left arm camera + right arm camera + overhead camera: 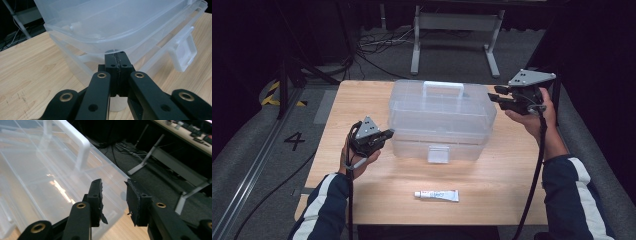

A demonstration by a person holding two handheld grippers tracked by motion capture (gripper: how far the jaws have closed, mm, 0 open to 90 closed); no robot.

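Observation:
A clear plastic box (pixel 442 117) with a white handle (pixel 443 86) and a front latch (pixel 438 153) stands shut in the middle of the wooden table (pixel 362 100). My left gripper (pixel 389 133) is at its front left corner. In the left gripper view its jaws (pixel 117 56) are pressed together, with their tips right under the box's lid rim (pixel 112 40). My right gripper (pixel 493 95) hovers by the box's back right corner. Its jaws (pixel 113 195) stand open with nothing between them, beside the lid (pixel 37 182) and handle (pixel 80 147). A white tube (pixel 437 195) lies near the front edge.
The latch (pixel 183 55) hangs on the box's front. Behind the table are a grey metal stand (pixel 457 30) and loose cables (pixel 377 45) on the floor. A floor rail (pixel 252 170) runs along the left. Bare tabletop lies on both sides of the tube.

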